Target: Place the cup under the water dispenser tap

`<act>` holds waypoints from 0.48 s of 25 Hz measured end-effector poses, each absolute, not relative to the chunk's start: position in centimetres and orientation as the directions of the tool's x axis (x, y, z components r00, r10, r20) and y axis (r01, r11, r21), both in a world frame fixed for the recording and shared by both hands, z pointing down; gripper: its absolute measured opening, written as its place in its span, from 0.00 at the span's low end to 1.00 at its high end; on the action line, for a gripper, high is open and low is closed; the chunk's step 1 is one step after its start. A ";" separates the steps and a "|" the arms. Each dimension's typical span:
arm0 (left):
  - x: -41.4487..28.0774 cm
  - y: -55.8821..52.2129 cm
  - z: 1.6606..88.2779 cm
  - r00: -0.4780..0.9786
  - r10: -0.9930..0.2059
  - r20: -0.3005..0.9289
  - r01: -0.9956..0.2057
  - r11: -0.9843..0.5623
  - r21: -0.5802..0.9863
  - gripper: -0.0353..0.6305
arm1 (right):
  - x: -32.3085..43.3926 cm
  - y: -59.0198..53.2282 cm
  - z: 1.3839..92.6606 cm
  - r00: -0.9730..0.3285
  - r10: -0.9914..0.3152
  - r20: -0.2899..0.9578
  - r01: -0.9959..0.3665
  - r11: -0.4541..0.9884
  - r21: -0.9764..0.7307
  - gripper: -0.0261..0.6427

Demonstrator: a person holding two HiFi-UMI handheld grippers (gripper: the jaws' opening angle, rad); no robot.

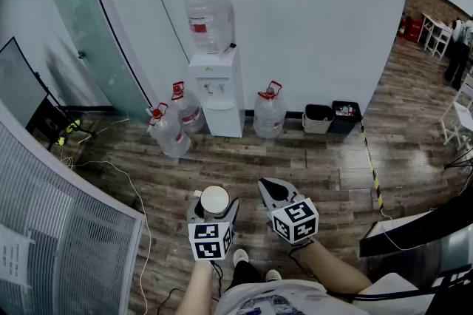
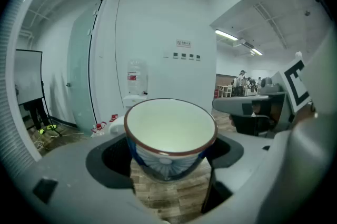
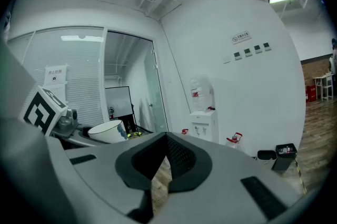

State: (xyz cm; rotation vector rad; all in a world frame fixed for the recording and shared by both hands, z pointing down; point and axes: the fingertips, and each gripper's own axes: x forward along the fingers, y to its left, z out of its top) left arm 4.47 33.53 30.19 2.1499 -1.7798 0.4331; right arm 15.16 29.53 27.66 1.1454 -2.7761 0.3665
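A white cup (image 1: 215,200) with a brown rim and blue pattern (image 2: 171,133) stands upright between the jaws of my left gripper (image 1: 214,213), which is shut on its sides (image 2: 169,168). To its right my right gripper (image 1: 270,191) is held shut with nothing in it (image 3: 166,140); the right gripper view also catches the cup (image 3: 108,131) at left. The white water dispenser (image 1: 219,95) with a bottle on top stands against the far wall, well ahead of both grippers (image 2: 134,98) (image 3: 204,122). Its taps (image 1: 214,88) sit above a recess.
Spare water bottles (image 1: 171,130) (image 1: 269,112) stand on the wooden floor on either side of the dispenser. Two bins (image 1: 319,117) (image 1: 344,116) sit right of it. A glass door (image 1: 81,32) is at left; cables (image 1: 126,184) and striped tape (image 1: 372,166) lie on the floor.
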 end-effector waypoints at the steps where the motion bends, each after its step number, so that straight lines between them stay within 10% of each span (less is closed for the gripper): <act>1: 4.7 33.6 30.0 0.179 -0.888 0.423 -0.983 -0.174 0.050 0.71 | 15.4 29.6 27.5 -0.709 -0.677 0.199 -0.705 0.687 -0.177 0.07; 12: 6.3 33.2 29.9 0.170 -0.886 0.431 -0.985 -0.168 0.043 0.71 | 17.3 29.1 27.1 -0.714 -0.678 0.178 -0.700 0.686 -0.197 0.07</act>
